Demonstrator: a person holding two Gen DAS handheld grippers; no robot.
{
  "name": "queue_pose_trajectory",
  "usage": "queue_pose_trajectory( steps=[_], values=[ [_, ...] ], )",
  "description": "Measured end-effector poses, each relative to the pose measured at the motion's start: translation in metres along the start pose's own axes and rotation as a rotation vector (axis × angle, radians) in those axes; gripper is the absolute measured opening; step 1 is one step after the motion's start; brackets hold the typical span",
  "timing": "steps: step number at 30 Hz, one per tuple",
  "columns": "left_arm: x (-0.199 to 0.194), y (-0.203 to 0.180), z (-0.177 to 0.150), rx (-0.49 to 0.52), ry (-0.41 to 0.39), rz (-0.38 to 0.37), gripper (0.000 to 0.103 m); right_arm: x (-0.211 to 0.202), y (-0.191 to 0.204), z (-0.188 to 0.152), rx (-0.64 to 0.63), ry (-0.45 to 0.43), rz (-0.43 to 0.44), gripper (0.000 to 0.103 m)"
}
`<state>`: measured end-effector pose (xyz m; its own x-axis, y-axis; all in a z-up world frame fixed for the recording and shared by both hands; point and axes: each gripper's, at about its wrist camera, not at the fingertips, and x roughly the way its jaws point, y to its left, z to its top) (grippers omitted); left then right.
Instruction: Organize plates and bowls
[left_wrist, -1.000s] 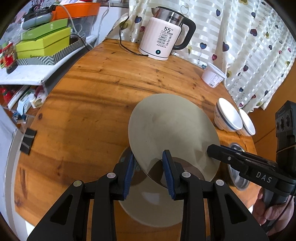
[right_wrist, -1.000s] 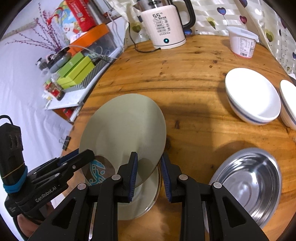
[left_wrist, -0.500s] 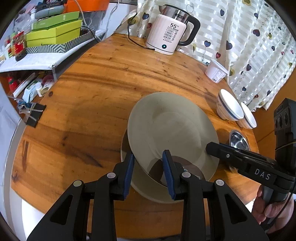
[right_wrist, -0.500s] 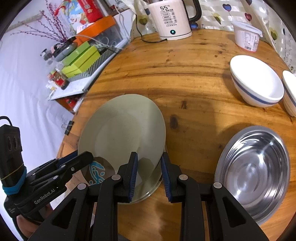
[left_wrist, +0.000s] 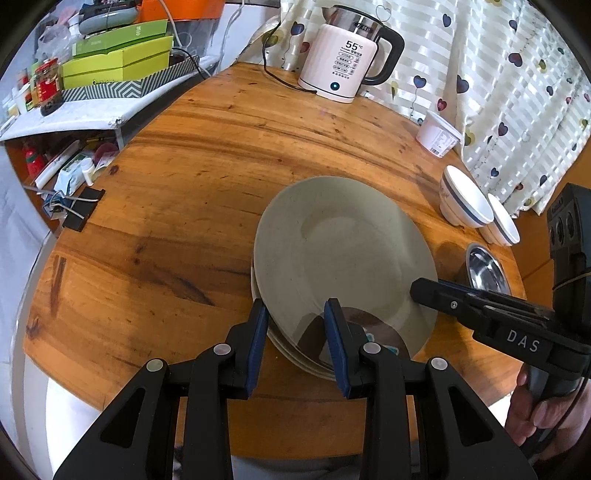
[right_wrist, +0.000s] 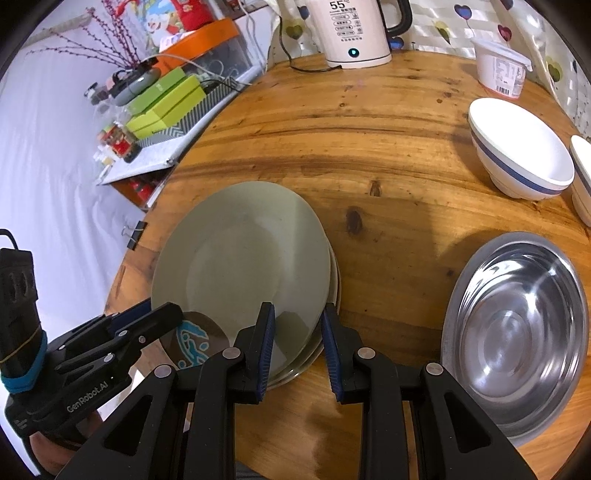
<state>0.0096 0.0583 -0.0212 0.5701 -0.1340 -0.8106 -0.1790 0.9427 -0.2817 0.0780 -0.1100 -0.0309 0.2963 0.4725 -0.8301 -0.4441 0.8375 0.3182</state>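
The round wooden desk (left_wrist: 207, 192) spreads ahead of both tools. On it, nearest us, we hold the grey-green plate (left_wrist: 343, 251) by two points on its near rim: the left hand-held gripper (left_wrist: 295, 332) pinches it on one side, and the right hand-held gripper (right_wrist: 297, 336) pinches it just beside, each pair of blue pads pressed on the edge. The plate hangs tilted just over the plate stack (right_wrist: 334, 280) beneath it, its far edge close above the stack's rim; whether they already touch there we cannot tell.

To finish this step well, we judge that both tools should sink together and level the plate, so the rims line up before either grip lets go; a one-sided release could let it slide off the stack. Just beyond the right tool's right finger lies the steel bowl (right_wrist: 517, 325), and further ahead on that side stand the white bowls (right_wrist: 517, 155) with blue bands, apparently waiting for their own stacking.

Far ahead of the left tool, the kettle (left_wrist: 347, 66) shows "55" with a degree sign on its front. The right tool's body reads "DAS", and the left tool's reads "GenRobot.AI". The white tub (right_wrist: 502, 70) carries a printed label too small to read.
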Motion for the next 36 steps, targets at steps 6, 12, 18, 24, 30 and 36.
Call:
queue_pose_trajectory(
  steps=[6,12,18,24,30,36],
  values=[
    [-0.001,-0.001,-0.002,0.000,0.001,0.002,0.033,0.000,0.002,-0.001,-0.014,0.005,-0.010,0.026],
    [-0.001,-0.001,-0.002,0.001,0.001,0.002,0.033,0.001,0.005,-0.002,-0.035,0.005,-0.026,0.030],
    [-0.002,-0.003,-0.003,0.014,-0.005,0.019,0.033,0.003,0.007,-0.002,-0.054,0.002,-0.047,0.030],
    [-0.001,-0.004,-0.003,0.016,-0.005,0.018,0.033,0.003,0.008,-0.003,-0.061,0.000,-0.047,0.030],
    [-0.002,-0.001,-0.005,0.014,-0.011,0.018,0.039,0.002,0.004,-0.003,-0.059,-0.004,-0.045,0.030],
    [-0.003,0.006,-0.001,0.000,-0.028,0.010,0.042,-0.003,-0.002,-0.003,-0.054,-0.017,-0.034,0.030]
  ],
)
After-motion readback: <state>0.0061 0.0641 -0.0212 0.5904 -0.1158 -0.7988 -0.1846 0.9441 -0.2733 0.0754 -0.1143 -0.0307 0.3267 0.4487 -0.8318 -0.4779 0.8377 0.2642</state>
